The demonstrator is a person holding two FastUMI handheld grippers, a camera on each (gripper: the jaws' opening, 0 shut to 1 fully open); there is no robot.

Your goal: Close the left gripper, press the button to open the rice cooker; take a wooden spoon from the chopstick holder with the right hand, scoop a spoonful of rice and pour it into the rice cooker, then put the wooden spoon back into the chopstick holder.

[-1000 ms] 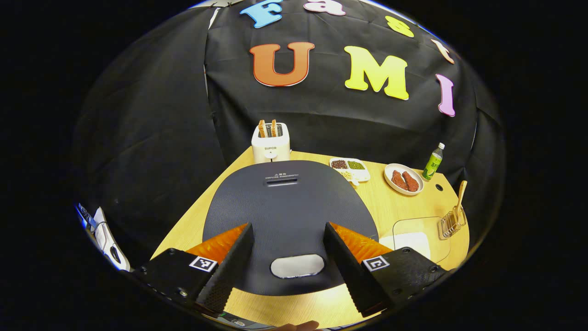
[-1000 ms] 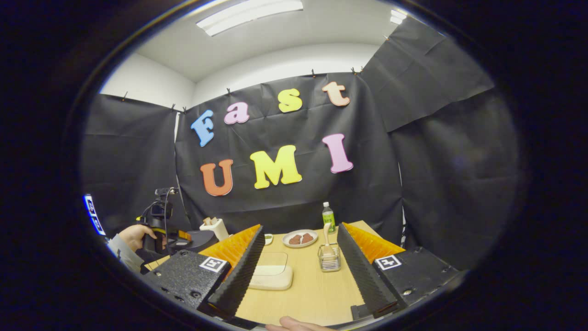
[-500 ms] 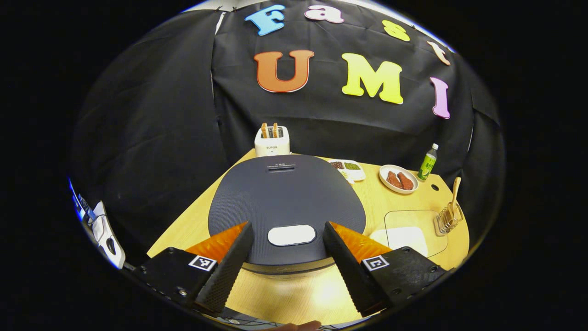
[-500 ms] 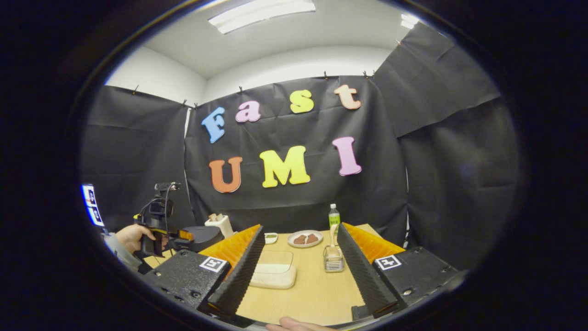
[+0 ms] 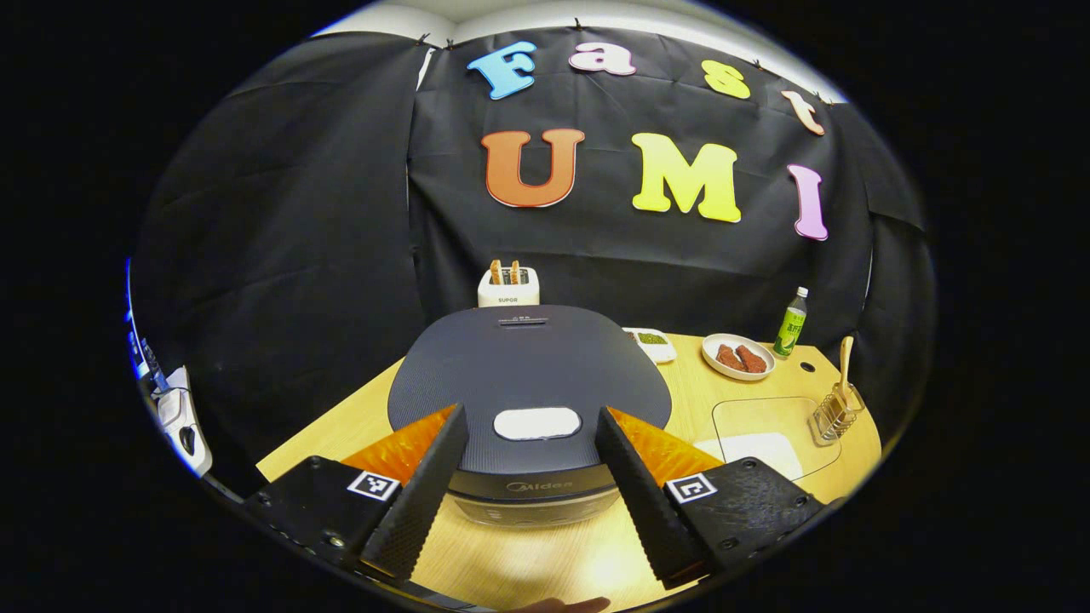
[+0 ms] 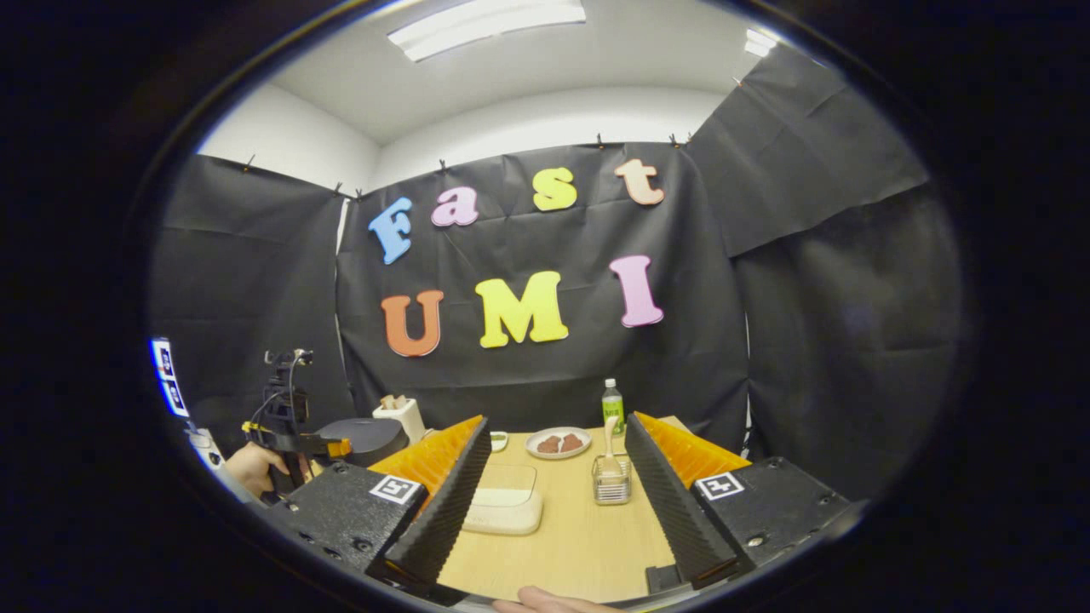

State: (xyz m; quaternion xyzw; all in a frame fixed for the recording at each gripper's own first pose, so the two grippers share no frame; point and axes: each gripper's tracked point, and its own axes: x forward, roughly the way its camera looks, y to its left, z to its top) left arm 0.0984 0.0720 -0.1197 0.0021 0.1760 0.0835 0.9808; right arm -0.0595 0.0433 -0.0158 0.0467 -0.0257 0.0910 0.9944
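Rice cooker (image 5: 528, 375), lid shut, sits at six o'clock in the left gripper view, its white button (image 5: 537, 423) between the left gripper's (image 5: 528, 485) spread fingers. Wooden spoon (image 5: 845, 366) stands upright, handle up, in the chopstick holder (image 5: 836, 415) at three o'clock. Right gripper (image 6: 553, 502), fingers also spread, faces the holder; its view adds the hand (image 6: 251, 466) holding the left gripper.
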